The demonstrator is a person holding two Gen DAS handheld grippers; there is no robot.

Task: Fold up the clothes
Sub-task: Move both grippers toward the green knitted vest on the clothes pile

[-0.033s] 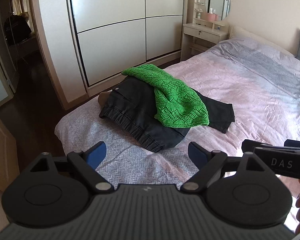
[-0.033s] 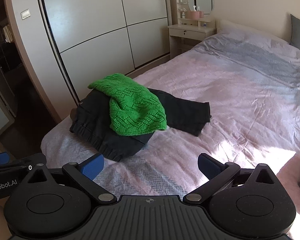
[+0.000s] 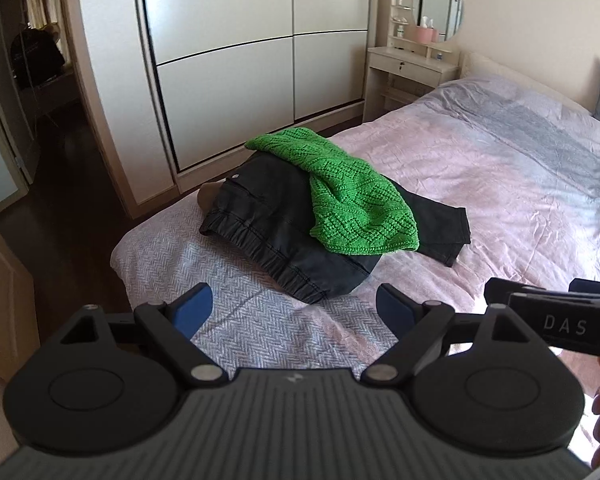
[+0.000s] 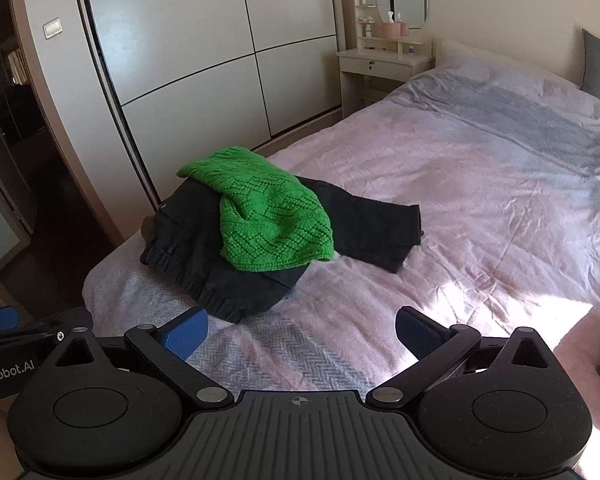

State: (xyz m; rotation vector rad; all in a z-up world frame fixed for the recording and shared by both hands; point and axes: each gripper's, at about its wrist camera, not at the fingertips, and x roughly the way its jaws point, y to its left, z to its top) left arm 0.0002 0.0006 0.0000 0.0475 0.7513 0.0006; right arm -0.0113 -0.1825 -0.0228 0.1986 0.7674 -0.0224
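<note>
Open-knit green sweater (image 3: 340,192), matt black trousers (image 3: 276,232), wrinkled cloth bedspread (image 3: 480,168).

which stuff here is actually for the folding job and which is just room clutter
For the job: green knit sweater, lying on top of the black pants; left gripper and right gripper, both open and empty.

Just there: bed, wardrobe, nightstand, round mirror.

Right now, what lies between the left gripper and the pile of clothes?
Only bare bedspread. In the left wrist view the open left gripper faces the dark trousers with the green knit sweater draped on top; nothing else lies between them.
</note>
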